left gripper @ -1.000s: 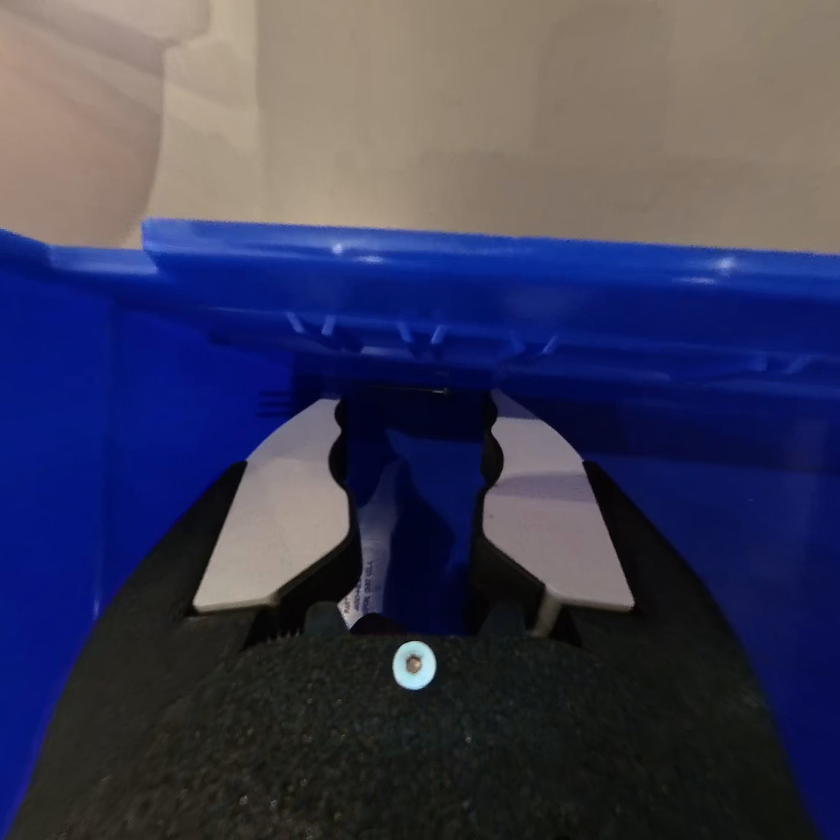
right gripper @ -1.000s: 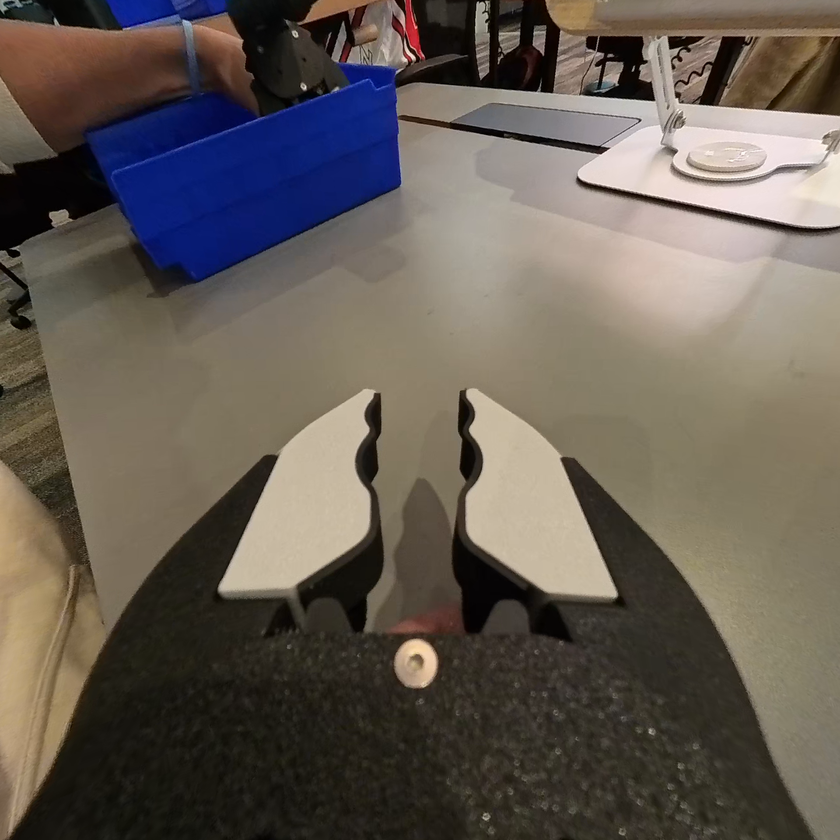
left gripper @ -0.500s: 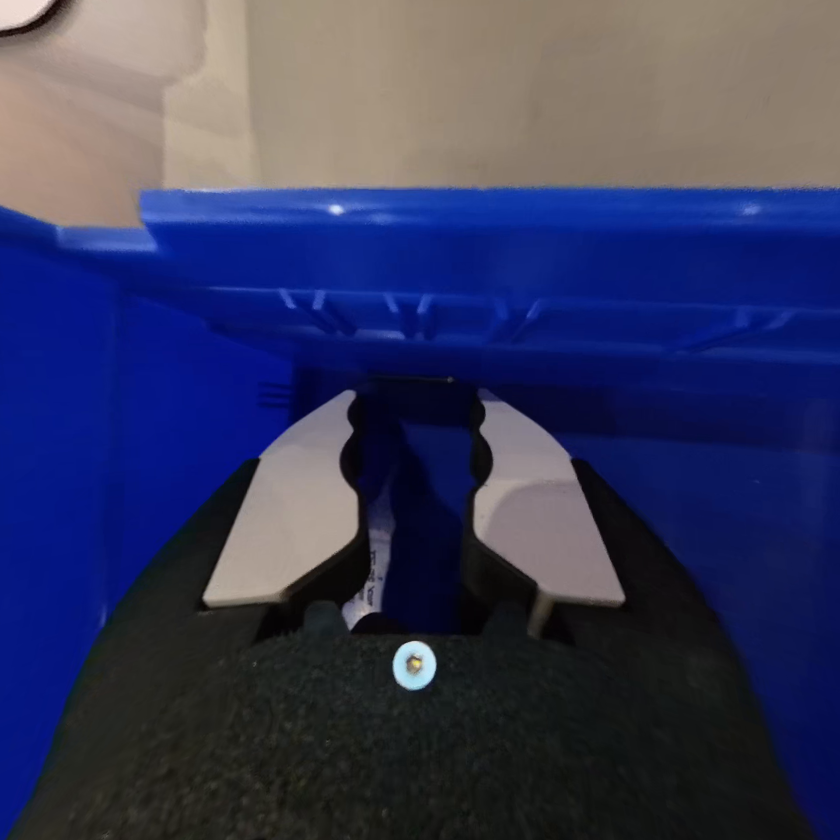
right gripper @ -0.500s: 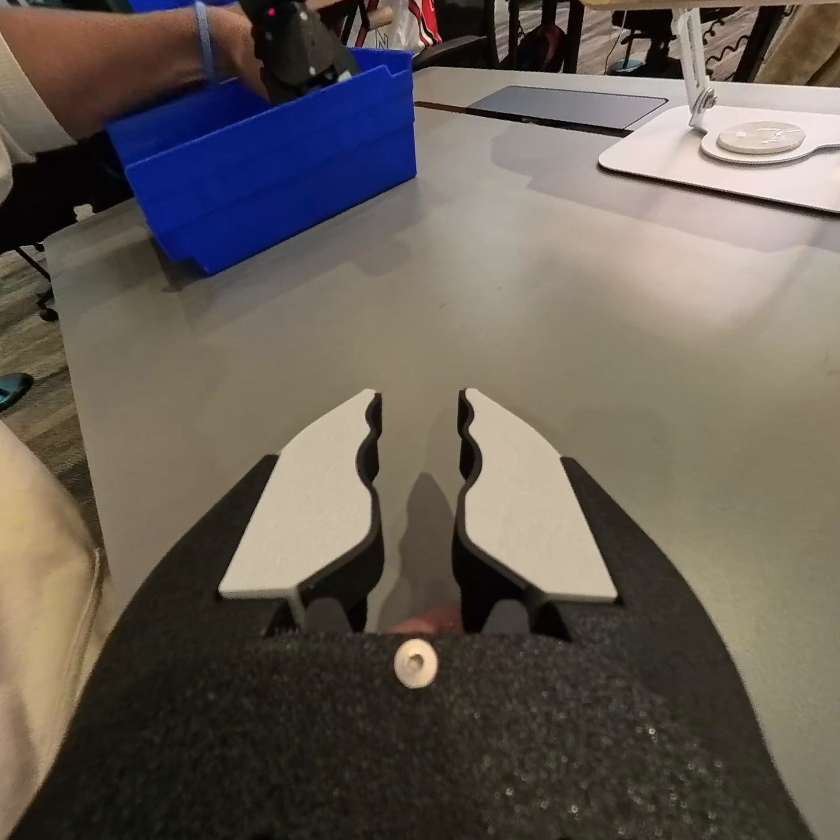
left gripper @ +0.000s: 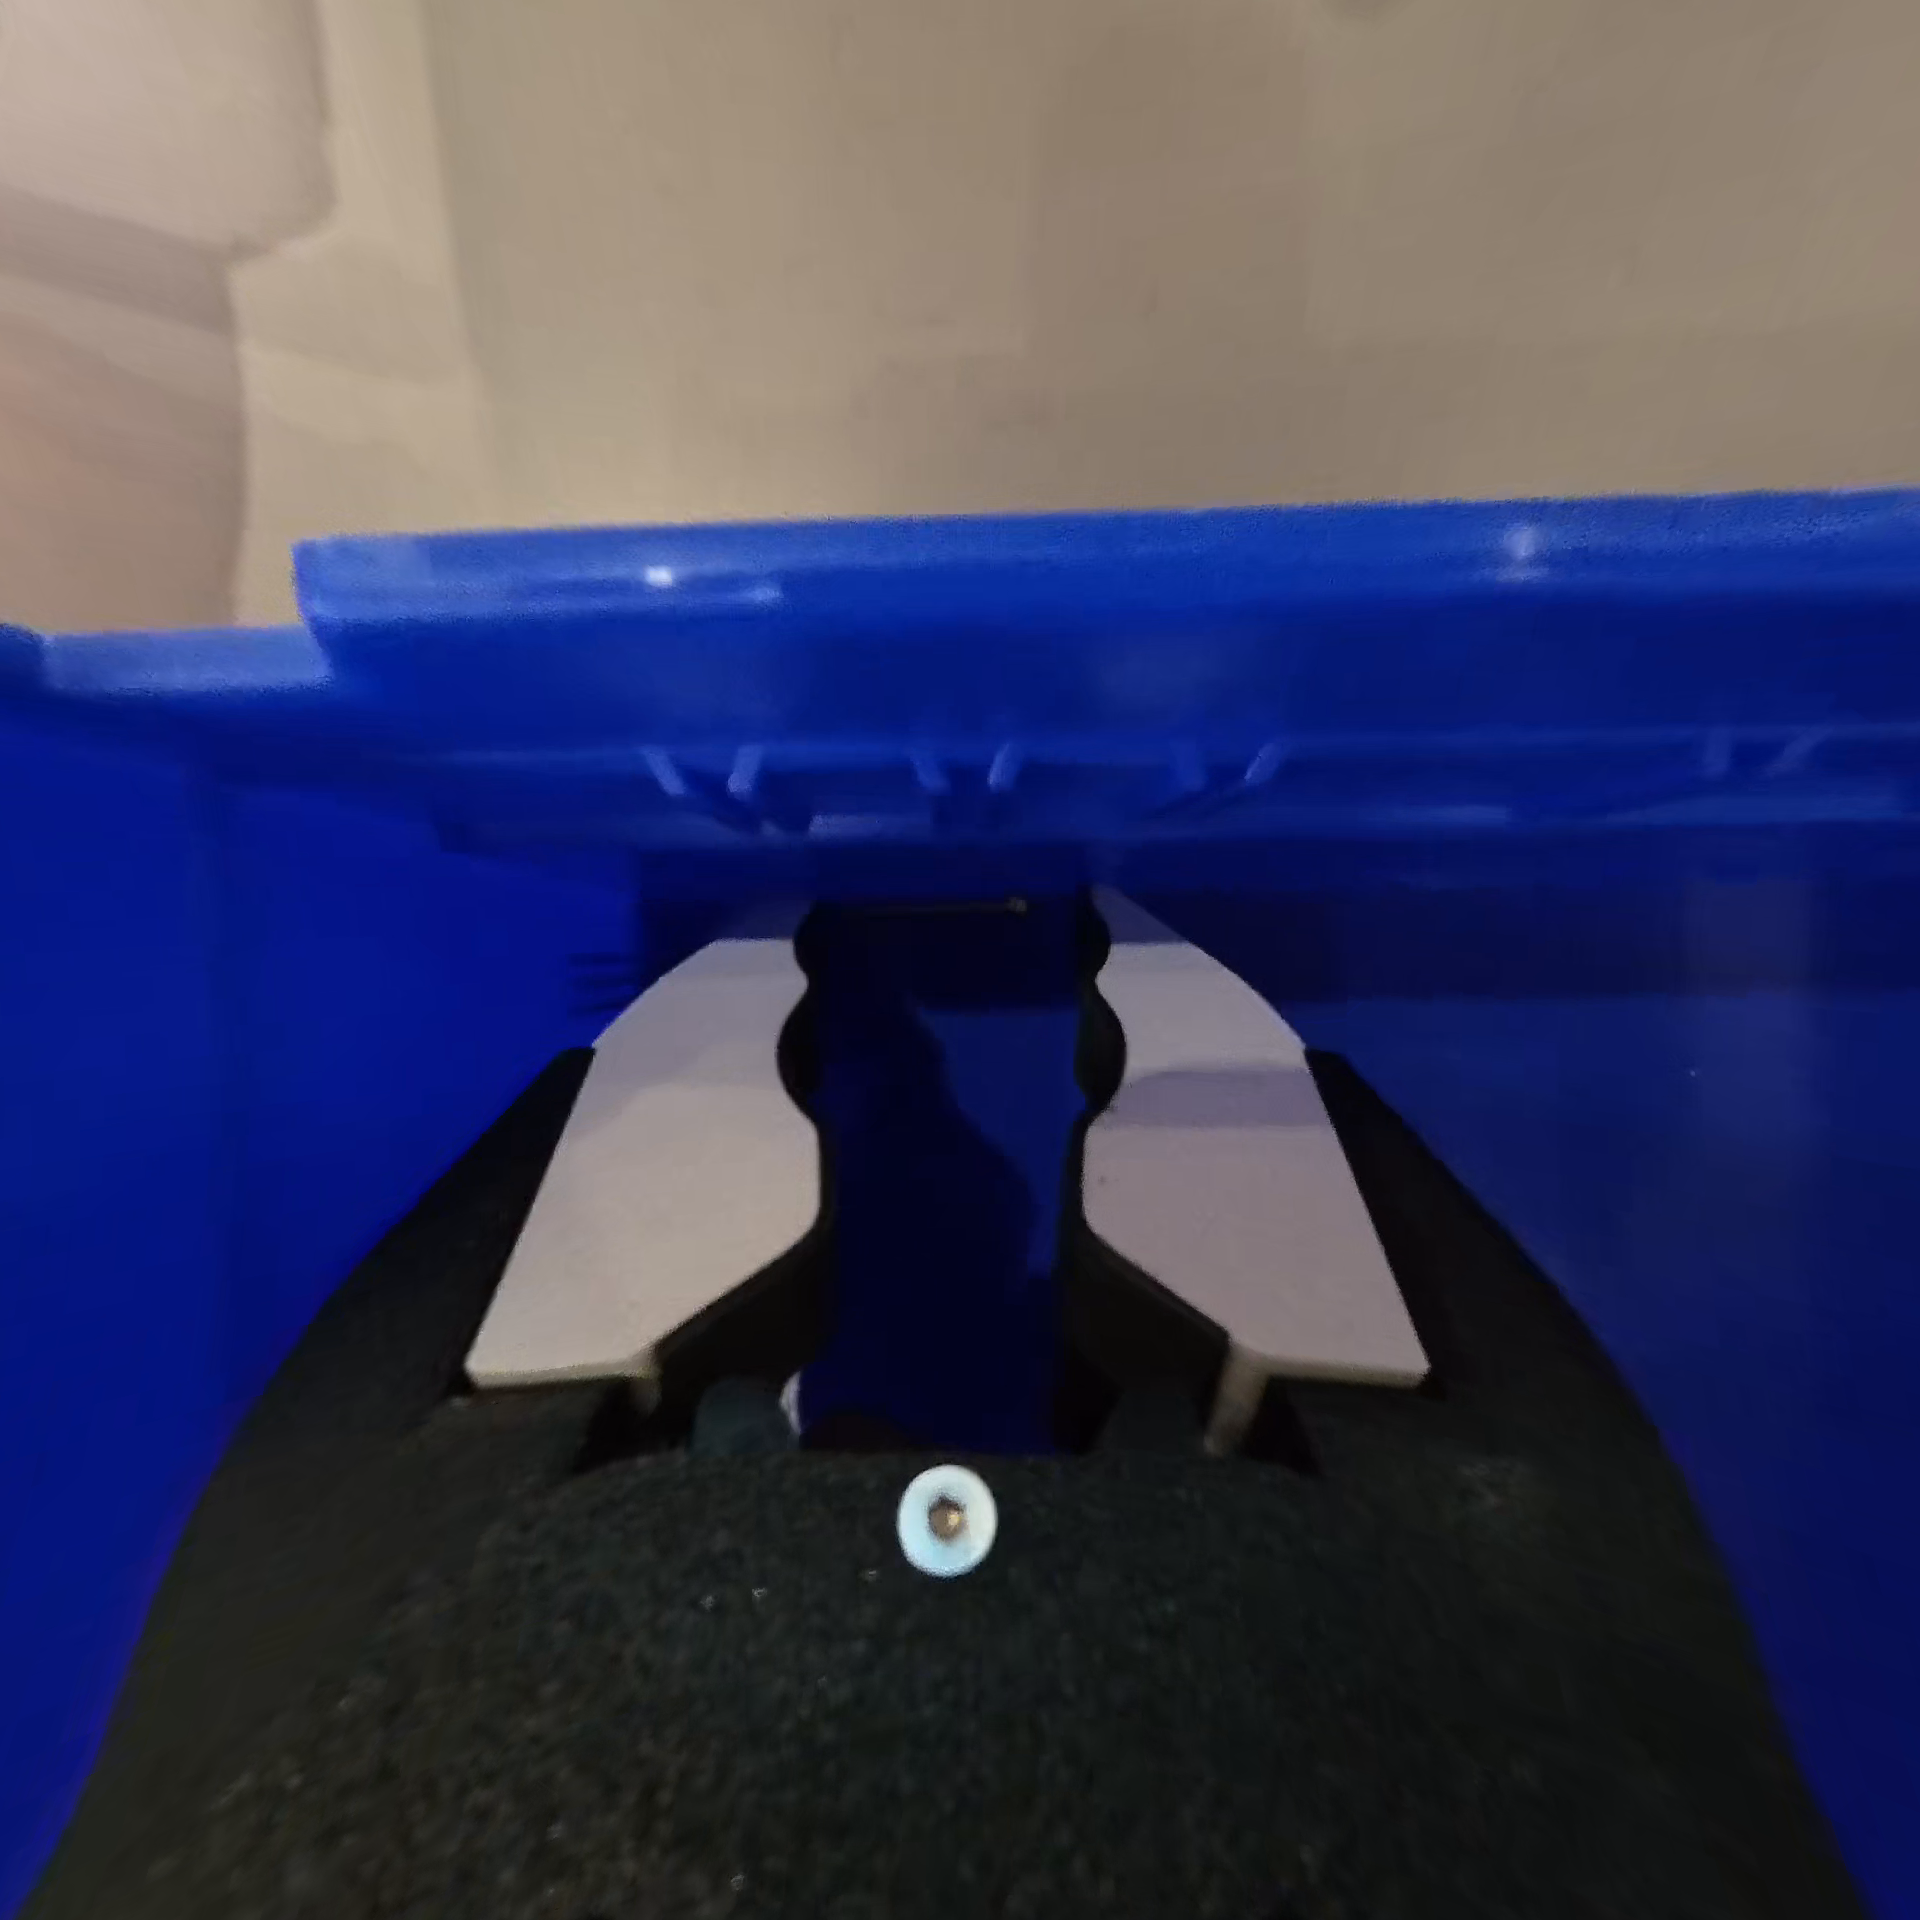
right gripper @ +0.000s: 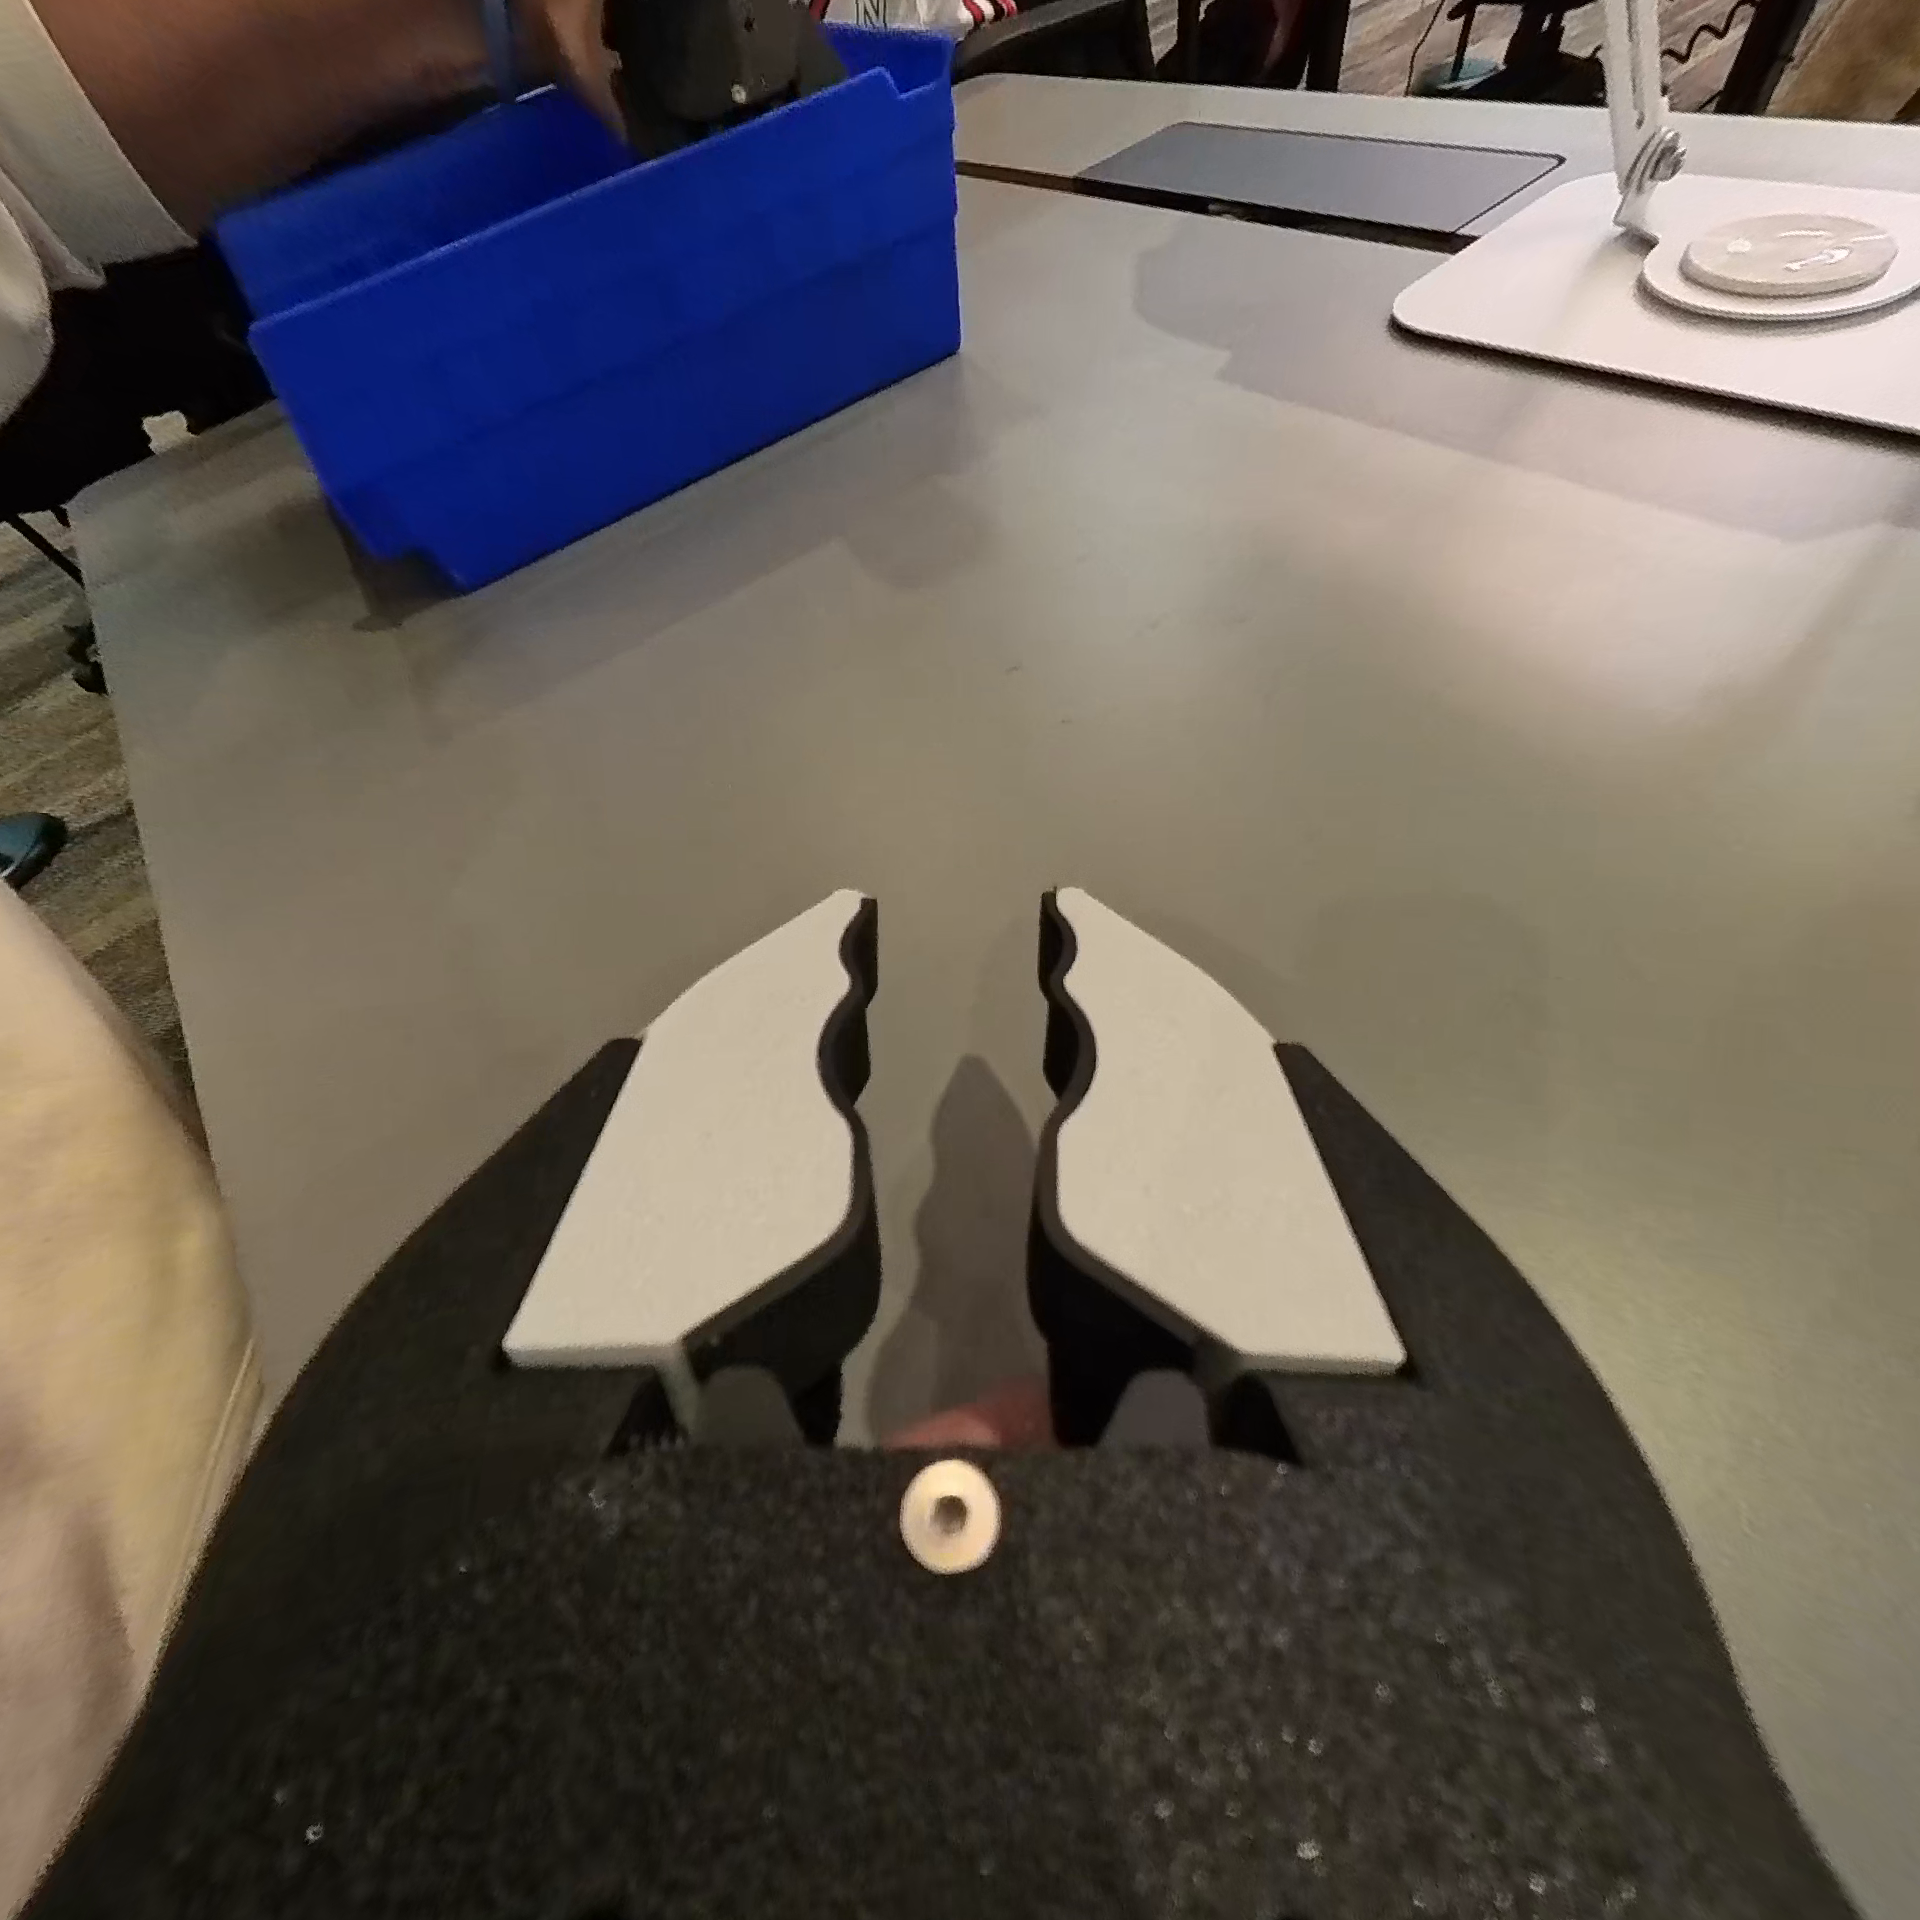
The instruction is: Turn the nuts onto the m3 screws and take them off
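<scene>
Bin walls fill the left wrist view: the left tool (left gripper: pixel 940 997) is down inside the blue bin (left gripper: pixel 1039 644), its fingers spread with only blue plastic and shadow in the gap between them. No nut or m3 screw can be made out there — whatever the bin holds lies below or behind the tool's black body, out of sight. A sliver of something white shows at the root of the fingers, too small to tell.

From the right wrist view the relation is plain: the bin (right gripper: pixel 623 312) stands at the far left of the grey worktop (right gripper: pixel 1247 675), its long axis running slantwise away, and the left tool (right gripper: pixel 717 73) dips into it from above, held by a person's hand. The right tool (right gripper: pixel 956 956) hovers low over bare worktop, well apart from the bin, fingers spread and holding nothing. So the left tool is much the nearer to the hardware, presumably in the bin, and any pick looks to be its job. A white stand base (right gripper: pixel 1662 301) and a dark flat pad (right gripper: pixel 1320 177) lie far right.
</scene>
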Tool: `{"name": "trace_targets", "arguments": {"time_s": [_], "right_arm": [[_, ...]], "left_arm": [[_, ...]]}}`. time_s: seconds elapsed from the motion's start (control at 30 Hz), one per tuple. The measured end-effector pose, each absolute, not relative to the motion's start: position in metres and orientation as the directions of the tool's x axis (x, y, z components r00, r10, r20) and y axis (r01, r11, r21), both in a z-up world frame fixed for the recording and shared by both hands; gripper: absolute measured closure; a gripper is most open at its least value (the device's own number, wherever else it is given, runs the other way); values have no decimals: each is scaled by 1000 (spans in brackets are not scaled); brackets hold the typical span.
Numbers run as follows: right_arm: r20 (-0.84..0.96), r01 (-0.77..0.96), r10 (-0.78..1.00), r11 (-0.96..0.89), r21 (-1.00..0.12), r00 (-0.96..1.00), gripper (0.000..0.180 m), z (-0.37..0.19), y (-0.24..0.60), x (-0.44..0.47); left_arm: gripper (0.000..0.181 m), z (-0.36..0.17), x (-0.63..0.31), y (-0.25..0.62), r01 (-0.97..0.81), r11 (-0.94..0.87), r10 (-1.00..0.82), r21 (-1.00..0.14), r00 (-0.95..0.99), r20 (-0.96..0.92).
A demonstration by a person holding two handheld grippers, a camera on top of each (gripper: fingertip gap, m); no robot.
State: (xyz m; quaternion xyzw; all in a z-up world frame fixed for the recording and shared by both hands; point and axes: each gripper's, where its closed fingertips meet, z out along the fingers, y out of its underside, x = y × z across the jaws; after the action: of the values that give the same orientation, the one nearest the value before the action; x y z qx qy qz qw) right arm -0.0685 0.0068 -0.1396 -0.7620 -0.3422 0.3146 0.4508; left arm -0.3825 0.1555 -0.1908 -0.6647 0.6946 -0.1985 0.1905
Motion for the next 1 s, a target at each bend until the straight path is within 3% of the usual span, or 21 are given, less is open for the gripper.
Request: {"name": "trace_targets", "arguments": {"time_s": [0.23,0.43,0.63,0.83,1.0], "right_arm": [[-177,240,799,-371,-897,575,151,-141,8,-68],[-164,249,800,-363,-898,577,151,-141,7,-69],[-172,217,800,-353,-910,575,152,-137,7,-67],[-173,201,802,-342,-918,571,153,-134,6,-66],[-176,191,797,-341,-920,578,155,-133,7,-65]], "left_arm": [[144,-190,-384,153,-829,49,-999,-558,-46,-18],[144,-185,-392,159,-856,56,-997,-514,-22,-71],[145,-113,-408,161,-760,38,-953,-649,168,-252],[145,-13,-379,104,-579,67,-833,-812,415,-365],[145,-7,-300,56,-524,-106,-798,-845,552,-242]]}}
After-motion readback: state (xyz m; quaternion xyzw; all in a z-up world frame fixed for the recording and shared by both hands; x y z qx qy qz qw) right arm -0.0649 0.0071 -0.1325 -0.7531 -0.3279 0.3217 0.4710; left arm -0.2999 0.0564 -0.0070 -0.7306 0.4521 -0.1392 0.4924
